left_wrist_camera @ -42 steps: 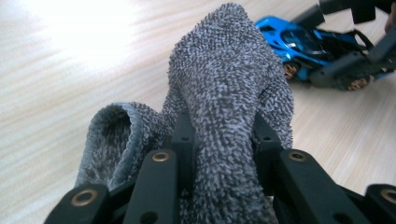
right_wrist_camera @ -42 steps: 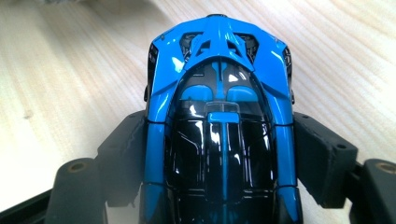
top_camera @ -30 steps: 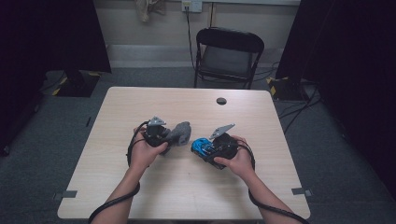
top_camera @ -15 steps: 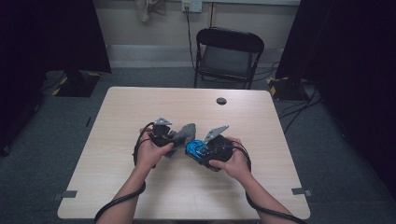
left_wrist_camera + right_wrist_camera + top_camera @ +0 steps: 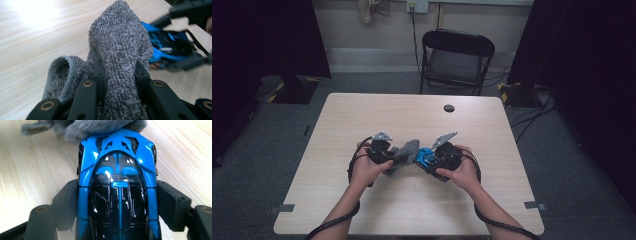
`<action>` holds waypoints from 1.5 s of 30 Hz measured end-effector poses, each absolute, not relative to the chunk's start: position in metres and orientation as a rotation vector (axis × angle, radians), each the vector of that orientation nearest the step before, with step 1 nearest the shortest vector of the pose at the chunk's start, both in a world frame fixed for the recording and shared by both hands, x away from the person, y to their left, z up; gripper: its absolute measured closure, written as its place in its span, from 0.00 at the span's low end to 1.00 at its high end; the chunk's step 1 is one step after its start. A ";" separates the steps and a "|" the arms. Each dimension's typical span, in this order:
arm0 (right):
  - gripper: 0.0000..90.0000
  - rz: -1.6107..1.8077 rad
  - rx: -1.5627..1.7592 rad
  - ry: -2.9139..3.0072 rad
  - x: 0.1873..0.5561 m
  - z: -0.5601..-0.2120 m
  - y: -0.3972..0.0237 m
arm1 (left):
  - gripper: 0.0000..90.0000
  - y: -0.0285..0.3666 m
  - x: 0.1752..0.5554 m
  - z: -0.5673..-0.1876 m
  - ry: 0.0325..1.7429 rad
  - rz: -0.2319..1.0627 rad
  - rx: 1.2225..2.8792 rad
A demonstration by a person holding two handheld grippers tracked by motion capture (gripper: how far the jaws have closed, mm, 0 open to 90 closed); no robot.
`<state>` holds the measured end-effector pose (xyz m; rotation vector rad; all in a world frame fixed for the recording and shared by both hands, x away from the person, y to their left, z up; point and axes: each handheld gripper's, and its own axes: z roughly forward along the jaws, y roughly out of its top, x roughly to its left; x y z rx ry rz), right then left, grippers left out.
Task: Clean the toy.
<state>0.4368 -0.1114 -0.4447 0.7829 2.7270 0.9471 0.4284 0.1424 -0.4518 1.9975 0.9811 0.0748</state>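
Observation:
A grey terry cloth sticks up between the jaws of my left gripper, which is shut on it. In the high view the left gripper holds the cloth just above the middle of the table. My right gripper is shut on a blue and black toy car, with one pad on each side of the car. The cloth lies against the far end of the car. In the high view the right gripper holds the car pointing left at the cloth.
The light wooden table has a small black round object near its far edge. A black folding chair stands behind the table. Cables trail from both grippers back along the person's forearms.
The two grippers have drawn a little closer together. The gap between cloth and car has closed, and the cloth now lies on the car's end.

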 end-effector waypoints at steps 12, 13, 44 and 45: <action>0.29 0.949 0.829 2.730 0.441 -0.446 -0.112 | 0.78 0.148 0.415 -0.449 0.951 0.021 1.998; 0.29 0.953 0.817 2.734 0.439 -0.446 -0.112 | 0.78 0.153 0.417 -0.447 0.971 0.041 1.977; 0.29 0.989 0.714 2.750 0.426 -0.440 -0.093 | 0.78 0.134 0.459 -0.435 1.101 -0.014 1.886; 0.29 0.992 0.721 2.749 0.426 -0.440 -0.094 | 0.78 0.136 0.458 -0.435 1.097 -0.015 1.891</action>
